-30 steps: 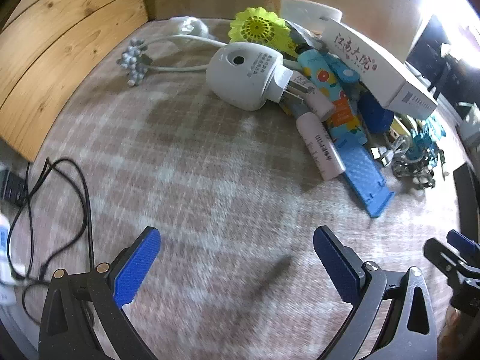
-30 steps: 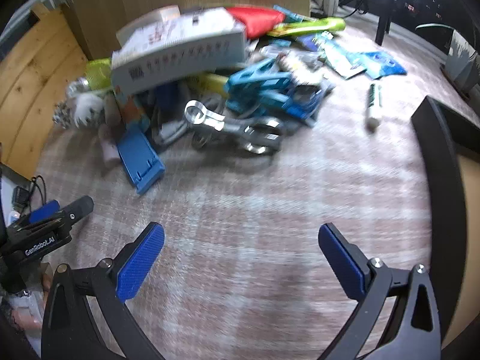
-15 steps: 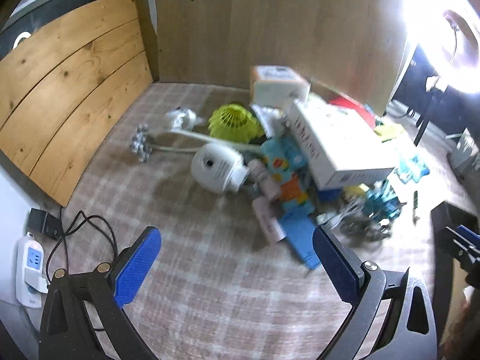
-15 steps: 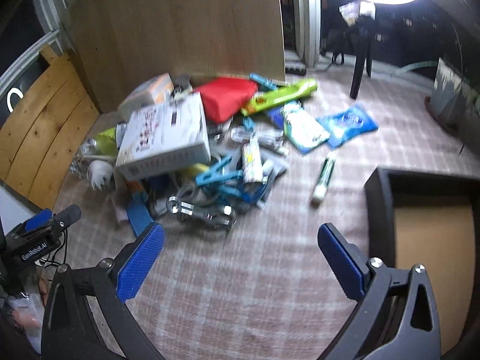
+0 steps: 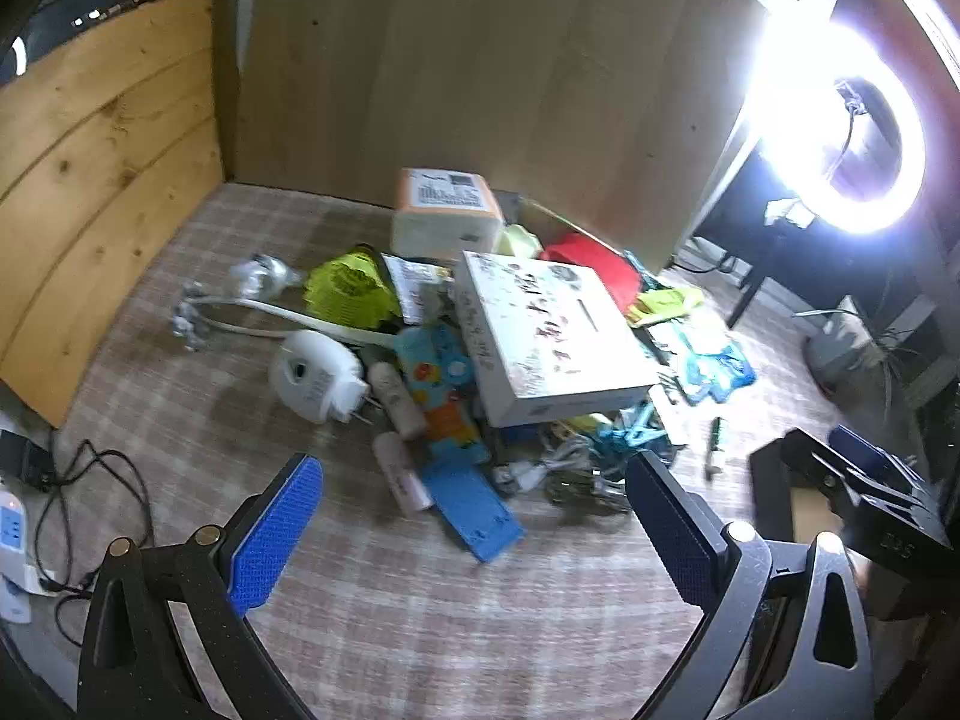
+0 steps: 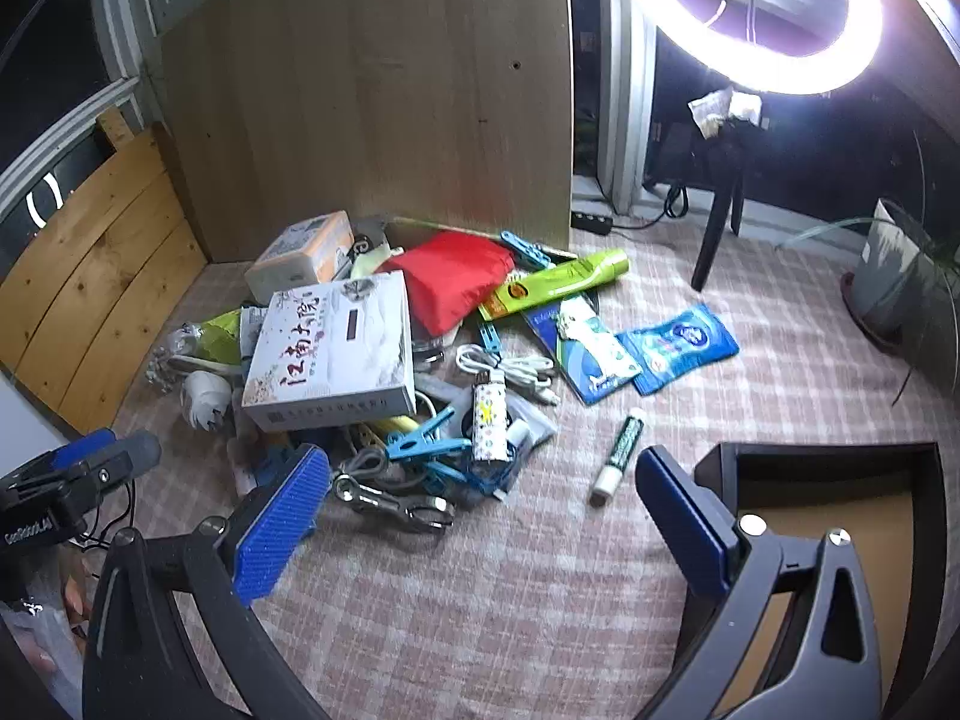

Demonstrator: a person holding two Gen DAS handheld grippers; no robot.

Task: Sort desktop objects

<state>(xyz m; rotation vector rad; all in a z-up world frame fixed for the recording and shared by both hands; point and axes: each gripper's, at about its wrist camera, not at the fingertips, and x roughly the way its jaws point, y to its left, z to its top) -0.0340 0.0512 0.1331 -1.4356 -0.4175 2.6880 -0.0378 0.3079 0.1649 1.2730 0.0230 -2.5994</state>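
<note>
From the left wrist view, the left gripper (image 5: pixel 474 531) hangs above the checked cloth (image 5: pixel 450 630) with its jaws spread wide and nothing between them. At its ten o'clock lies a white plug-in device (image 5: pixel 315 375); at twelve o'clock a blue flat stand (image 5: pixel 474 507) sits nearest, with two pale pink tubes (image 5: pixel 399 432) just beside it. A large white box (image 5: pixel 549 339) rests tilted on top of the heap at one o'clock, an orange-and-white pack (image 5: pixel 447 219) behind it.

In the right wrist view, the right gripper (image 6: pixel 480 519) is likewise fully open and empty. At its eleven o'clock lie a metal carabiner-like clip (image 6: pixel 393 501) and blue clothes pegs (image 6: pixel 429 444); at twelve a patterned lighter (image 6: pixel 489 414) and white cable (image 6: pixel 510 369); a red pouch (image 6: pixel 453 288) and green tube (image 6: pixel 558 285) sit farther back. A green-and-white marker (image 6: pixel 618 450) lies apart at one o'clock, and a black tray (image 6: pixel 840 453) waits at three o'clock.

Sorting seems barely begun: the pile is intact and the visible part of the tray is bare. The next move likely calls for descending on a loose item, perhaps the marker, and carrying it to the tray.
</note>
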